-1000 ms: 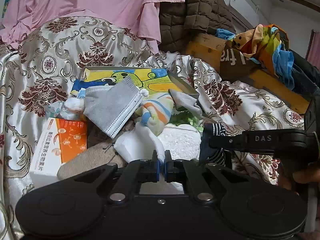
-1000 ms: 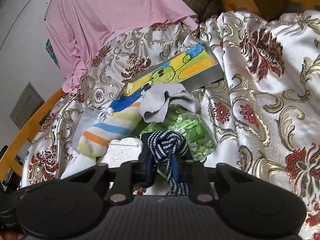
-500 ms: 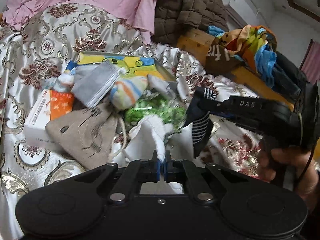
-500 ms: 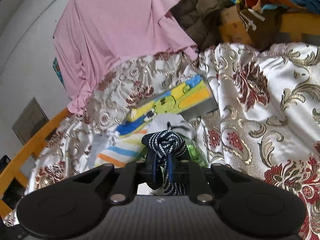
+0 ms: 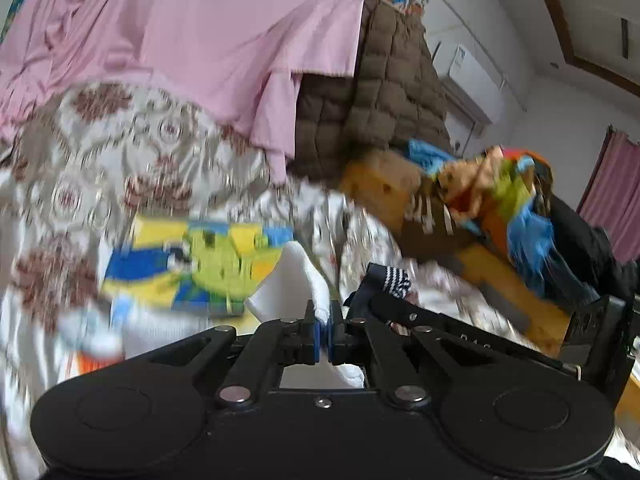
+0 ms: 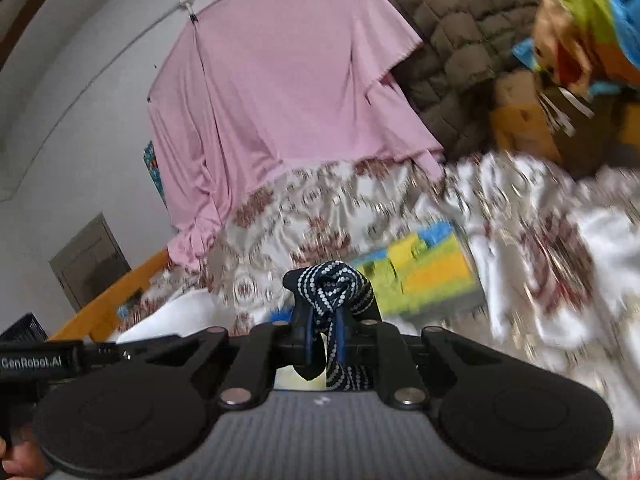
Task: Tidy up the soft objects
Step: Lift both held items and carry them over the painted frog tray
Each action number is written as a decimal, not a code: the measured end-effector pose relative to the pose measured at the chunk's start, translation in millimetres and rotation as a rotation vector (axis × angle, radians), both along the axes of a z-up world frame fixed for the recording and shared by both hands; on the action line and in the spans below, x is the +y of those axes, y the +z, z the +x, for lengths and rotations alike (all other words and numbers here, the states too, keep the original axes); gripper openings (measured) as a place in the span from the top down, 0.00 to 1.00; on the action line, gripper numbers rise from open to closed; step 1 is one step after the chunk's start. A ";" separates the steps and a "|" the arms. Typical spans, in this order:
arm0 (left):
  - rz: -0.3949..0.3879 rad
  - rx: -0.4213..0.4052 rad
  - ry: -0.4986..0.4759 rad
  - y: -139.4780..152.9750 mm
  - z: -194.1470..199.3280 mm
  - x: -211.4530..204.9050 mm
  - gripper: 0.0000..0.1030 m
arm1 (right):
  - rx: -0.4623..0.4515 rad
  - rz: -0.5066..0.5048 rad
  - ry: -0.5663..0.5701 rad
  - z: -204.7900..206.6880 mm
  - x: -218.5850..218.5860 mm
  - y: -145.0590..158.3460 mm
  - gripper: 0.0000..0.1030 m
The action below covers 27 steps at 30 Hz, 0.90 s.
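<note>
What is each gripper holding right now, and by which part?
Left gripper pinches the white sock by a thin end. Right gripper clamps the navy dotted sock at a bunched fold near its middle.

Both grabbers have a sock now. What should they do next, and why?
Probably carry both clear of the pile and set them down together. The left gripper pinches the white sock, the right gripper pinches the striped sock, both hanging off the patterned cloth.
</note>
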<state>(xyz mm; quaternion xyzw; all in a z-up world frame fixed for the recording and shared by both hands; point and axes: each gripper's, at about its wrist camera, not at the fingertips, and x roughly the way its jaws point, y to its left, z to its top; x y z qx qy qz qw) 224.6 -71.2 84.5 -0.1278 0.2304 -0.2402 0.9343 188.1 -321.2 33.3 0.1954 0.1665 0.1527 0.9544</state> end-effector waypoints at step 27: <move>0.087 0.319 0.141 -102.8 270.4 -79.9 0.97 | 0.339 0.202 -0.115 256.2 -58.2 -77.8 0.80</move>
